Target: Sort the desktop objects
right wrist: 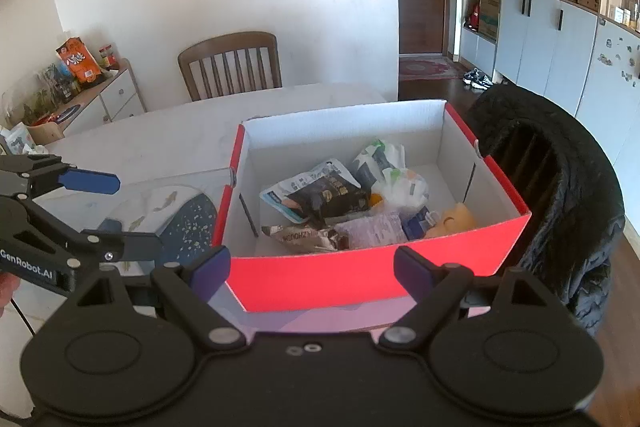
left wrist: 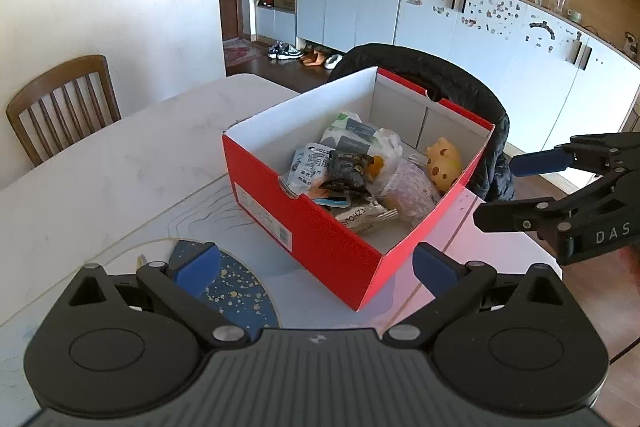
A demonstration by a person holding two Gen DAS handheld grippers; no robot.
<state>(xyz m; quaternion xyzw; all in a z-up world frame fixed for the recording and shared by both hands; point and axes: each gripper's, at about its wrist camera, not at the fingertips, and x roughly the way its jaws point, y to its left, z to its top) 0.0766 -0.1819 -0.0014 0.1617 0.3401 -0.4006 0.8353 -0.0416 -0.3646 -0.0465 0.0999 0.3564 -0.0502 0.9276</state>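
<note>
Both grippers hung empty with jaws spread wide: the left gripper (left wrist: 314, 269) faced a corner of the red box (left wrist: 320, 239), the right gripper (right wrist: 312, 269) faced its long side, neither touching it. The box sat on the white table (left wrist: 100, 167), partly on a clear mat, right at the edge next to a chair draped in a black jacket (right wrist: 560, 187). The sorted stuff was already inside in a loose heap: a white snack pouch (left wrist: 310, 167), a black packet (left wrist: 350, 173), a purple packet (left wrist: 412, 189), a crinkly white bag (left wrist: 362, 135), and a yellow toy (left wrist: 442, 163) in the far corner. Nothing loose showed on the table, so the sort looked about done. Risks from here: a sideways nudge could have slid the light box off that edge toward the chair; a one-wall pinch would likely have buckled the cardboard or tipped the contents; reaching in risked snagging the thin bag and dragging neighbours out; the two grippers were near enough to clash.
</note>
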